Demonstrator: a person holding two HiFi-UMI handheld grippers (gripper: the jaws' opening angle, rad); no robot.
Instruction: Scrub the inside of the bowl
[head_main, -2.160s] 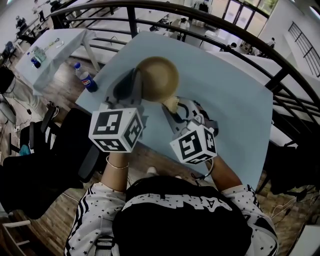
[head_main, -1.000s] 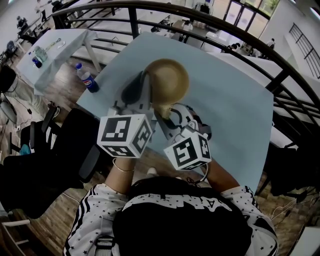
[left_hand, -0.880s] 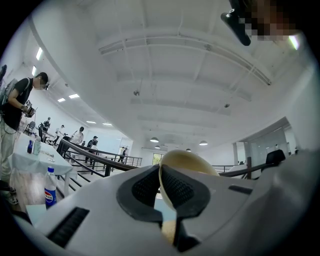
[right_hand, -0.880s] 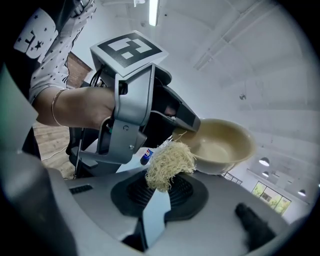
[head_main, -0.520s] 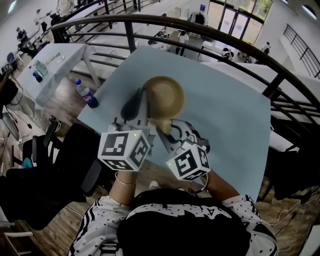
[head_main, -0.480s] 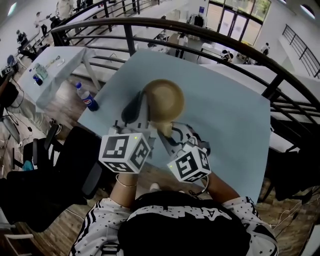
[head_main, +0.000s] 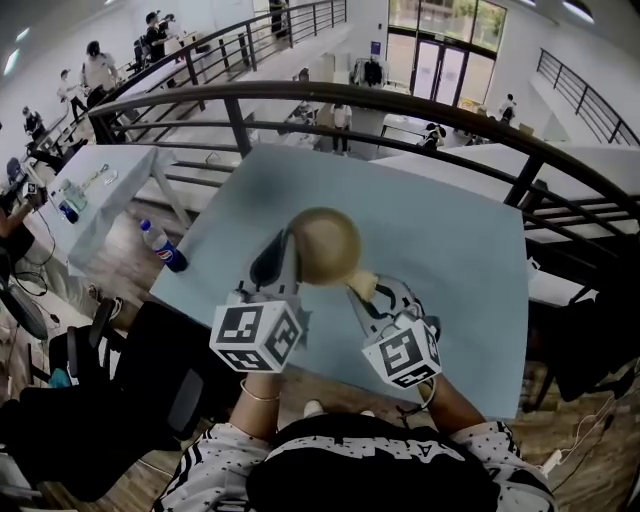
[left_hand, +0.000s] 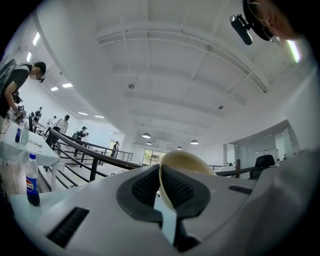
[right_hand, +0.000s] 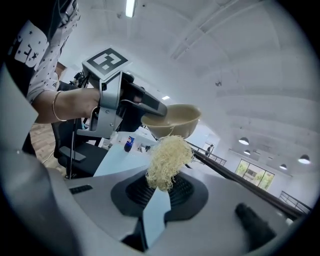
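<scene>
Between the left gripper's jaws sits the rim of the round tan bowl, pinched tight. Clamped in the right gripper, the pale stringy scrubbing pad hangs just outside the bowl's wall. Hard scrubbing could probably lever the thin rim out of that grip.

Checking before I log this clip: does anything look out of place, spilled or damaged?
Nothing stands out. The left gripper holds the bowl upright by its rim; the right gripper holds the scrubber close outside it. No spill or damage shows.
</scene>
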